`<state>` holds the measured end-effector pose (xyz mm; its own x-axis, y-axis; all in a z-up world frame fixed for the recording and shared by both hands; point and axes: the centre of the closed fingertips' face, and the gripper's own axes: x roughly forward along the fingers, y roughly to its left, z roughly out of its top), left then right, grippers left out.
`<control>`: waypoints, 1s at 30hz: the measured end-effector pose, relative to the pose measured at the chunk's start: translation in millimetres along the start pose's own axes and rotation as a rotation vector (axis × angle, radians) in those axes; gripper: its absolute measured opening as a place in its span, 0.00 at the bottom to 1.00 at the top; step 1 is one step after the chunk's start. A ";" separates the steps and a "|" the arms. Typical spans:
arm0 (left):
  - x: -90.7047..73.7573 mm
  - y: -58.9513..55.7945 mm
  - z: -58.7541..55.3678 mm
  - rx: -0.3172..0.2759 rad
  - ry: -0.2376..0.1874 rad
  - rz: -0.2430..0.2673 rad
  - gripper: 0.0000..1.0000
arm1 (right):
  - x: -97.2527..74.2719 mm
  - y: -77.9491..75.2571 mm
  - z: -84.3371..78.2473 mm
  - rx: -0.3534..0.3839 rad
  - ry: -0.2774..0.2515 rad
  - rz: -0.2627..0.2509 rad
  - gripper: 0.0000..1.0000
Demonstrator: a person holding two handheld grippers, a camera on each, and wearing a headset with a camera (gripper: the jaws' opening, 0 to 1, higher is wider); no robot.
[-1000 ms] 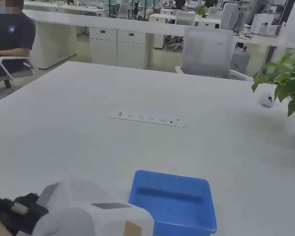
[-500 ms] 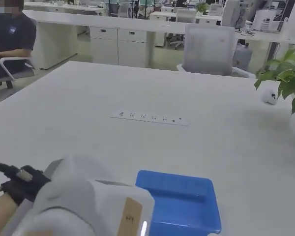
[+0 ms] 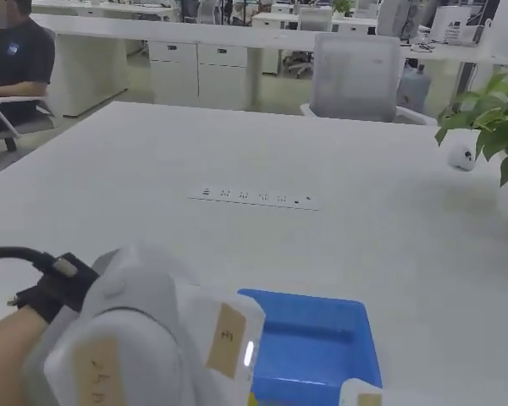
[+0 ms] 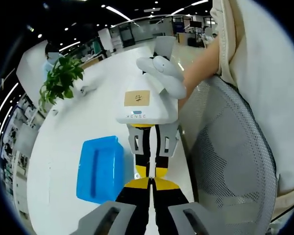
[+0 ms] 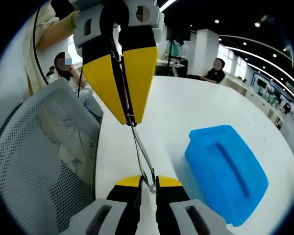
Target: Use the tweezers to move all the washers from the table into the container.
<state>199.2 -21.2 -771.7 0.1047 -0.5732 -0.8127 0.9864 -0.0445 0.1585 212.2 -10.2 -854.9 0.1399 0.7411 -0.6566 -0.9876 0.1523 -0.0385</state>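
Your left tool (image 4: 150, 182) has its yellow-tipped jaws pressed together on the tweezers (image 5: 138, 144), gripping them partway along. From there the thin metal legs run to your right tool (image 5: 148, 183), and their far end sits in the narrow gap between that tool's jaws. Those jaws are nearly together, but whether they actually pinch the tweezers cannot be told. The two tools face each other tip to tip over bare table (image 3: 237, 152), just beside the blue container (image 3: 317, 347), on the side of it toward the mesh chair (image 4: 230, 156). The tweezers hang above the table next to the container, not over it. In the head view the white body of your left tool, held in your gloved hand (image 3: 55, 288), covers the container's near left corner, and a corner of the right tool's body shows at the container's near right corner. The container lies flat with its open side up. Beyond the container, toward the middle of the table, a row of power sockets (image 3: 256, 198) is set into the surface, and farther off, to the container's right, stands a leafy plant (image 3: 491, 118).
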 end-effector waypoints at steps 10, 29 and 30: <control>2.2 0.7 4.2 -0.004 -0.024 -0.037 0.00 | -1.5 2.9 -1.3 -0.011 0.013 -0.004 0.06; 3.0 1.4 7.0 0.043 -0.003 -0.069 0.00 | -5.5 -0.8 0.0 0.001 0.002 -0.019 0.06; 3.3 1.1 6.9 0.048 0.001 -0.070 0.00 | -5.7 -1.1 -0.6 0.007 0.000 -0.020 0.06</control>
<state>199.8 -28.8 -770.4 0.0358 -0.5669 -0.8230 0.9840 -0.1239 0.1282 212.4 -14.9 -851.5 0.1592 0.7376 -0.6562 -0.9841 0.1717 -0.0458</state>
